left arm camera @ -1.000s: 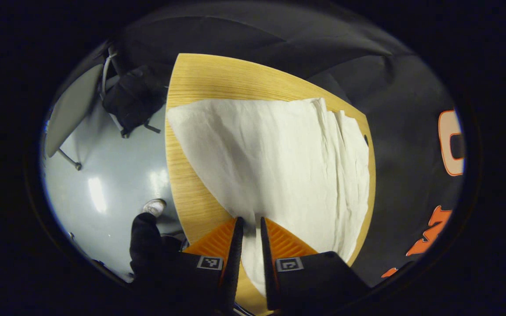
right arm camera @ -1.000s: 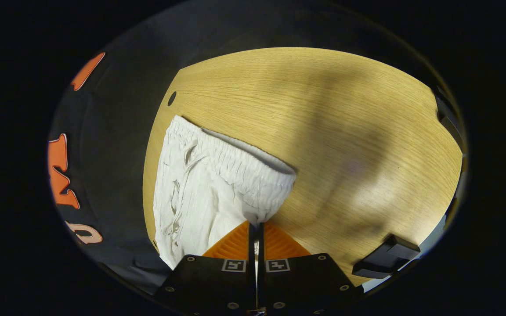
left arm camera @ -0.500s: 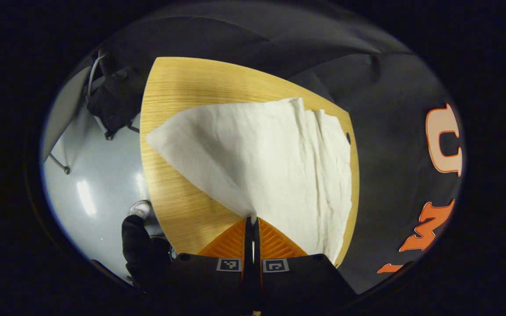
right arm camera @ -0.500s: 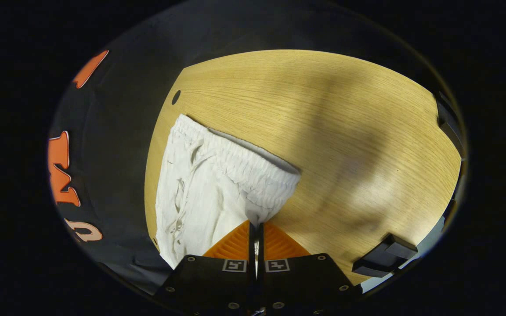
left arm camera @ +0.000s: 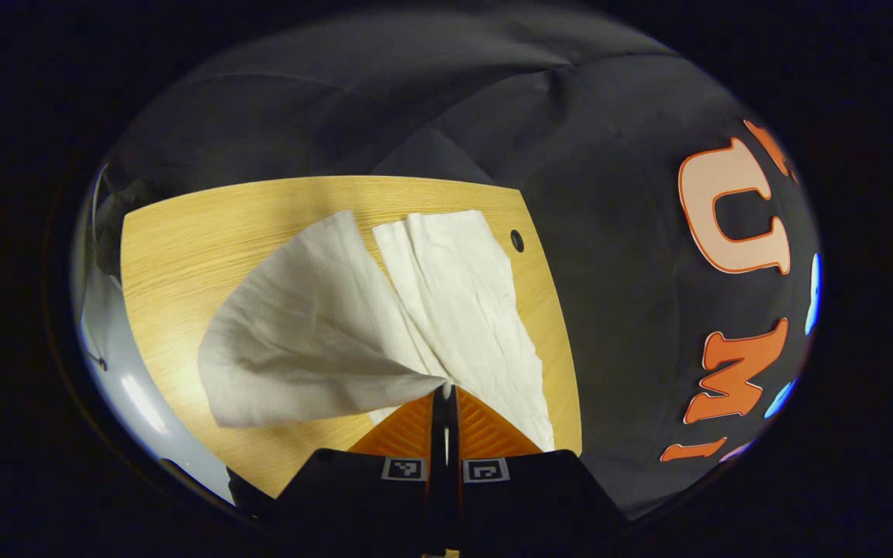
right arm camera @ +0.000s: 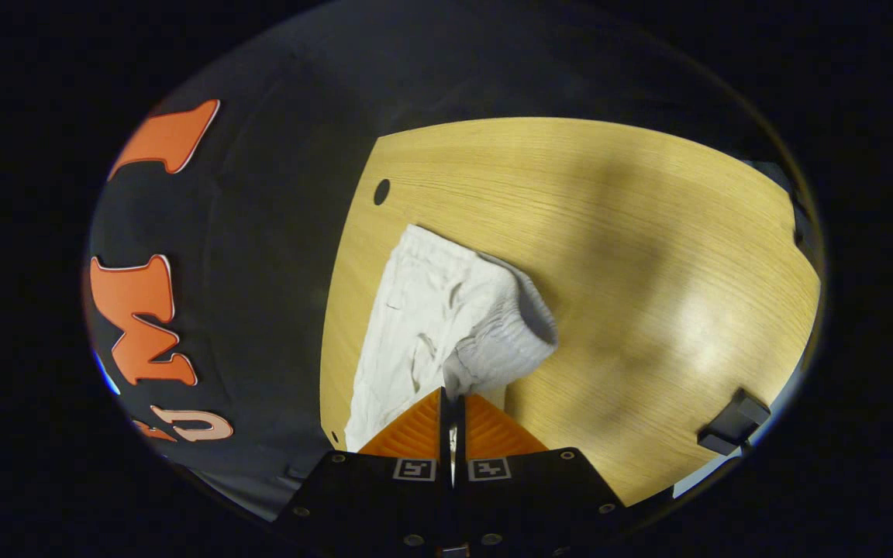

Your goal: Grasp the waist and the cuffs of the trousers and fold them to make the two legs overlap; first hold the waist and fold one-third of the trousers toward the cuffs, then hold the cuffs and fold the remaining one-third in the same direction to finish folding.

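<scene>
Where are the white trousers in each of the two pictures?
Left gripper view: the white trousers lie mid-picture on the table, one leg lifted by the left gripper, which is shut on the cuff.
Right gripper view: the trousers sit centre-left, with the right gripper shut on the gathered waist.
Shared landmark: the small dark hole in the wooden table.

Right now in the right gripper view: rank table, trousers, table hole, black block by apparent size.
1. Table, largest.
2. Trousers, pinched at the waist by the right gripper.
3. Black block at the table's edge.
4. Hole, smallest.

Fisheye edge distortion makes the block's size unsure.
</scene>
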A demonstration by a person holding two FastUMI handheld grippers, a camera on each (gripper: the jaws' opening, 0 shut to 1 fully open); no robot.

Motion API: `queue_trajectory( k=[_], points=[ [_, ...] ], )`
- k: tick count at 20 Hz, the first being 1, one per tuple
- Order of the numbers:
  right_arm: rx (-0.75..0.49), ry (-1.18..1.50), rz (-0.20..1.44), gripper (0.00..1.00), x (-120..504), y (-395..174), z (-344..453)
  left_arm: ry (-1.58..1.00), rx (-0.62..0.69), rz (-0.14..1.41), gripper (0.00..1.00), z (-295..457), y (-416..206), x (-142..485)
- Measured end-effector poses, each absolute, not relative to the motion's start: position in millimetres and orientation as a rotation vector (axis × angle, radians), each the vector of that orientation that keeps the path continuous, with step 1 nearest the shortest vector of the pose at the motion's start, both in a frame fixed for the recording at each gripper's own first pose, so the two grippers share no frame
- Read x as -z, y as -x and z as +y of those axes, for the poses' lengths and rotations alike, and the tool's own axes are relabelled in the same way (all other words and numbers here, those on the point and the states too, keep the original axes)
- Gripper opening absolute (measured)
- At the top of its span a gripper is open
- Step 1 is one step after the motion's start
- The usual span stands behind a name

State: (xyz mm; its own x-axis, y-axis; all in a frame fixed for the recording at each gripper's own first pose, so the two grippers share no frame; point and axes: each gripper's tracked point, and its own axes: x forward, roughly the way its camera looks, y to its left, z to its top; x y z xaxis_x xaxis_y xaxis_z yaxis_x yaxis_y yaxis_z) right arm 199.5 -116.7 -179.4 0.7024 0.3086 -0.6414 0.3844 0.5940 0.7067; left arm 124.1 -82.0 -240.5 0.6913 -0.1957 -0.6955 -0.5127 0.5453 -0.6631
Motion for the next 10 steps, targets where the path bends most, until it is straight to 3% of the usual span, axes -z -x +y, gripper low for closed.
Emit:
queue_trajectory(
  k=[10],
  points=[
    [0.095, -0.837, 0.774, 0.01, 150, -343, -61, 0.855, -0.098, 0.905, 0.04, -90, -310, 253]
  ],
)
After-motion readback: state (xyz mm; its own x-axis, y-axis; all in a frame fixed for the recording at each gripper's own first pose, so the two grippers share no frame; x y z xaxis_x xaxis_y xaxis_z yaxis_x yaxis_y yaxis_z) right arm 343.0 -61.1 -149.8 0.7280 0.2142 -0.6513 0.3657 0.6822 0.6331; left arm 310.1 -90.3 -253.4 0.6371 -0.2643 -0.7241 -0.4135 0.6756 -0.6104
